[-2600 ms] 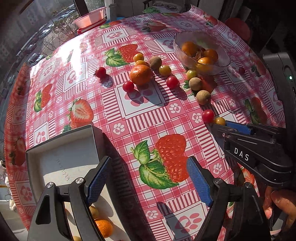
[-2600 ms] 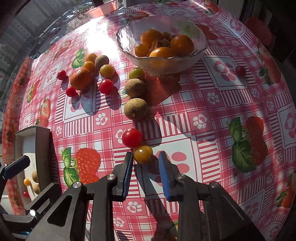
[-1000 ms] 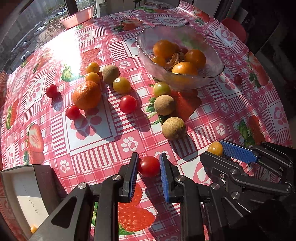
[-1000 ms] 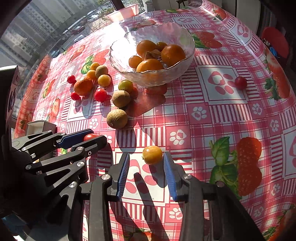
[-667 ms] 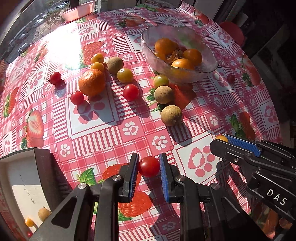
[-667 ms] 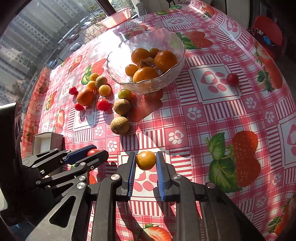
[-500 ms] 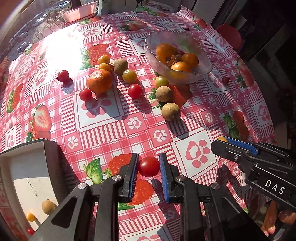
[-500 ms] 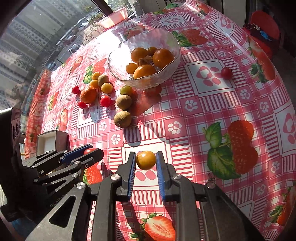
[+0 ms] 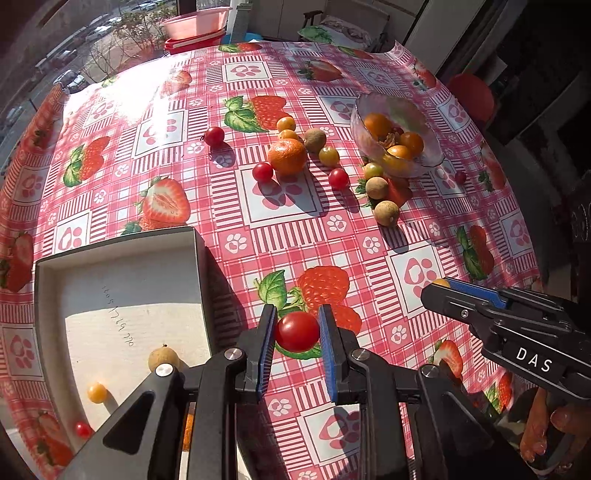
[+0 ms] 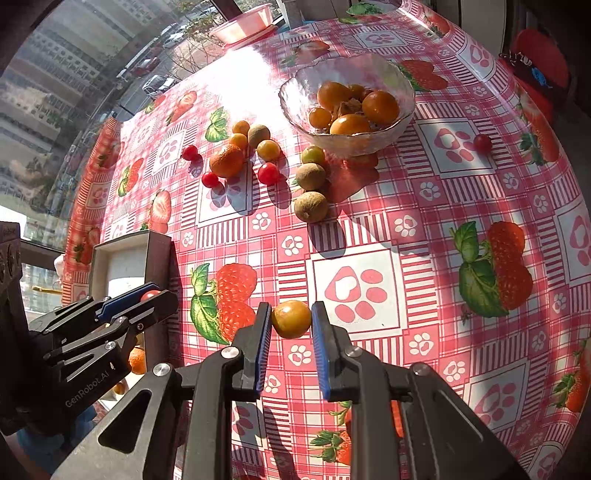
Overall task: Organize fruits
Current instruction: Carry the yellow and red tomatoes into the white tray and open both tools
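Note:
My left gripper [image 9: 297, 332] is shut on a red cherry tomato [image 9: 297, 331] and holds it above the tablecloth, just right of the white box [image 9: 122, 291]. The box holds a brown longan [image 9: 163, 359], a yellow tomato [image 9: 97, 392] and a small red one [image 9: 82, 429]. My right gripper [image 10: 290, 321] is shut on a yellow-orange cherry tomato [image 10: 291, 318], raised over the table. The left gripper also shows in the right wrist view [image 10: 142, 297], beside the box [image 10: 125, 254]. Loose fruit lies further back: a mandarin [image 9: 287, 156], red tomatoes [image 9: 338, 178], longans [image 9: 386, 213].
A glass bowl [image 9: 430, 162] with orange fruit stands at the back right. A lone red tomato [image 10: 482, 143] lies right of the bowl [image 10: 402, 85]. A pink basin [image 9: 195, 22] sits at the far edge by the window. The table edge runs close on the right.
Both grippers closed on their tomatoes, lifted them and pulled back from the fruit pile. The left gripper has swung left toward the white box, which now fills more of its view.

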